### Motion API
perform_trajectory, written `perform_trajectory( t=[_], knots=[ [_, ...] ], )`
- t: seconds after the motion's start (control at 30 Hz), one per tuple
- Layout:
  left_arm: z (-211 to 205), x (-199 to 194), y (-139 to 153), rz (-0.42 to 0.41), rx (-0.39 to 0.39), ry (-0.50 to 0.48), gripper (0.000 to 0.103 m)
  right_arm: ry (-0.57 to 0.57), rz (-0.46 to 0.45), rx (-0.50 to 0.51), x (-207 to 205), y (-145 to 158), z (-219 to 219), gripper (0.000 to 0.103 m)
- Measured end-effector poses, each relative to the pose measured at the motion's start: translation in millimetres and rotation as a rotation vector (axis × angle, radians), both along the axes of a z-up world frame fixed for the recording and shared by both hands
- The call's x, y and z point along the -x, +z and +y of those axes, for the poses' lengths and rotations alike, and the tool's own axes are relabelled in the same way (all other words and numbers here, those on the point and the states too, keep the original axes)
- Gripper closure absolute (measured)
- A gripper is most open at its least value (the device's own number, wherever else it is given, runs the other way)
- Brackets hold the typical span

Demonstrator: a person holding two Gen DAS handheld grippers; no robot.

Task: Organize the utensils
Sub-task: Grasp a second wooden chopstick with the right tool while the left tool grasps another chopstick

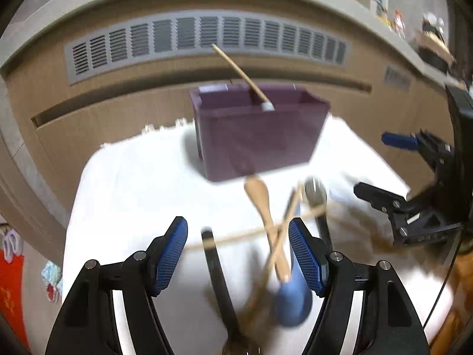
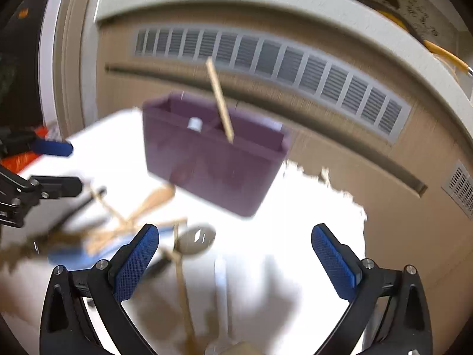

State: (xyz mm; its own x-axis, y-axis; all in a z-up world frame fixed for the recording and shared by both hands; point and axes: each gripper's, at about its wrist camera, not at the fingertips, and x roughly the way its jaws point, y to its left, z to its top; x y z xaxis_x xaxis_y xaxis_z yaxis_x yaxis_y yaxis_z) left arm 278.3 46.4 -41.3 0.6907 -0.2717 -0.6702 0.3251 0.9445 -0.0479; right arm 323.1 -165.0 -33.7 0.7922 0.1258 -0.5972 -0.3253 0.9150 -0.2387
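Note:
A purple divided bin [image 1: 257, 136] stands on the white-covered table [image 1: 133, 183], with one wooden stick [image 1: 239, 72] leaning out of it. It also shows in the right wrist view [image 2: 212, 159], stick [image 2: 220, 100] inside. My left gripper [image 1: 238, 254] is open and empty above a pile of utensils: a wooden spoon [image 1: 261, 201], a blue spoon [image 1: 292, 298], a black-handled utensil [image 1: 217, 269], a metal spoon [image 1: 314, 192]. My right gripper [image 2: 235, 261] is open and empty over the table, beside the metal spoon [image 2: 196, 238] and a wooden stick [image 2: 183, 284]. Both views are motion-blurred.
A wood-panelled wall with a grey vent grille [image 1: 207, 35] runs behind the table. The right gripper appears at the right edge of the left wrist view [image 1: 414, 183]; the left gripper appears at the left of the right wrist view [image 2: 44, 171]. Red items [image 1: 10, 290] lie on the floor at left.

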Motion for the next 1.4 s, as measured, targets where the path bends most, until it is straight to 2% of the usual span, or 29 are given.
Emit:
perform_trajectory(
  t=[0.1, 0.2, 0.3, 0.4, 0.5, 0.6, 0.67, 0.73, 0.83, 1.0, 1.13, 1.23, 1.33, 1.4],
  knots=[
    [-4.5, 12.8, -6.5, 0.001, -0.043, -0.015, 0.032, 0.028, 0.084, 0.036, 2.7, -15.9, 4.0, 0.001],
    [-0.4, 14.4, -6.9, 0.008, -0.046, -0.002, 0.032, 0.064, 0.193, -0.059, 0.2, -21.8, -3.1, 0.001],
    [11.4, 10.6, -4.0, 0.033, -0.009, 0.042, 0.032, 0.059, 0.214, -0.101, -4.4, -19.3, -4.8, 0.001],
    [17.6, 12.0, 0.0, 0.041, 0.016, 0.070, 0.032, 0.086, 0.195, -0.079, -7.7, -14.2, 7.9, 0.003],
    [26.2, 17.6, 2.2, 0.038, 0.023, 0.115, 0.032, 0.150, 0.189, -0.057, -8.6, -9.7, 28.8, 0.014],
    [38.3, 21.4, 1.6, 0.033, 0.008, 0.187, 0.032, 0.235, 0.222, -0.038, -13.8, -8.8, 55.9, 0.037],
    [48.2, 21.4, -0.7, 0.032, -0.024, 0.258, 0.032, 0.314, 0.260, 0.000, -19.3, -13.7, 82.8, 0.060],
    [60.9, 22.2, -3.0, 0.039, -0.019, 0.294, 0.032, 0.360, 0.280, 0.042, -23.6, -19.2, 105.0, 0.067],
    [78.6, 25.0, -4.6, 0.056, 0.032, 0.316, 0.032, 0.406, 0.316, 0.072, -33.2, -27.3, 129.1, 0.074],
    [98.7, 32.2, -4.0, 0.055, 0.107, 0.334, 0.032, 0.401, 0.389, 0.104, -58.1, -42.9, 147.7, 0.075],
    [109.6, 34.0, -7.6, 0.085, 0.179, 0.331, 0.032, 0.390, 0.491, 0.025, -71.4, -42.2, 139.2, 0.076],
    [107.7, 33.4, -11.1, 0.108, 0.204, 0.324, 0.032, 0.370, 0.544, -0.012, -67.7, -40.7, 130.0, 0.097],
    [98.9, 33.1, -11.6, 0.117, 0.196, 0.307, 0.032, 0.367, 0.564, -0.064, -52.9, -33.7, 116.4, 0.097],
    [92.6, 34.0, -10.5, 0.116, 0.186, 0.285, 0.032, 0.363, 0.544, -0.084, -43.0, -26.4, 105.8, 0.097]
  ],
)
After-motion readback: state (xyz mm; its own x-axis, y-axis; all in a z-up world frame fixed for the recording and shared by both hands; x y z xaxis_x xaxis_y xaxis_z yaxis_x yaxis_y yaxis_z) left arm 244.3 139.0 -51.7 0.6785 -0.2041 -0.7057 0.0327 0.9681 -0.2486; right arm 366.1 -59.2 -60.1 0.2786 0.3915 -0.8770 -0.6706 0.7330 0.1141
